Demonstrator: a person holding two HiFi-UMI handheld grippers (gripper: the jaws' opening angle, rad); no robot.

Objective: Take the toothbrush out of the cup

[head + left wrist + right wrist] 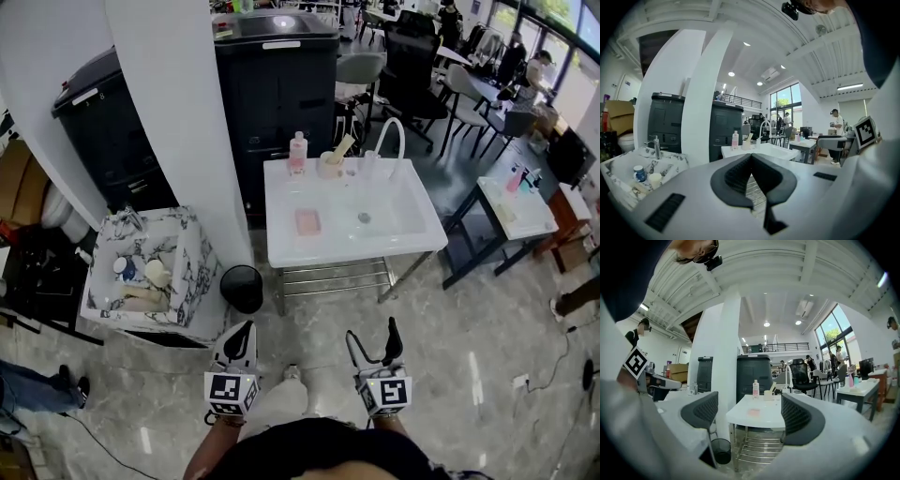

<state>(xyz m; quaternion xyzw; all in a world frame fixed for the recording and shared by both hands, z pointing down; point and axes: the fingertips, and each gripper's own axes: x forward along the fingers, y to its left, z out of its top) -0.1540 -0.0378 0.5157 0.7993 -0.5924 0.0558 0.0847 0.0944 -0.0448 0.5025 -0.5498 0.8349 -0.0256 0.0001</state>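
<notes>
Toothbrush (pixel 343 145) leans in the cup (pixel 330 166), well beyond our fingers; left gripper (pixel 246 330) is pinched closed, right gripper (pixel 372 331) spread wide, empty.

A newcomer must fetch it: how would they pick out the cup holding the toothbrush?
Find the white sink in front of the black cabinet. On its back rim stand a pink bottle, a cup and an arched white tap. The cup is the short cream one just right of the bottle, the only thing with a toothbrush leaning out.
</notes>
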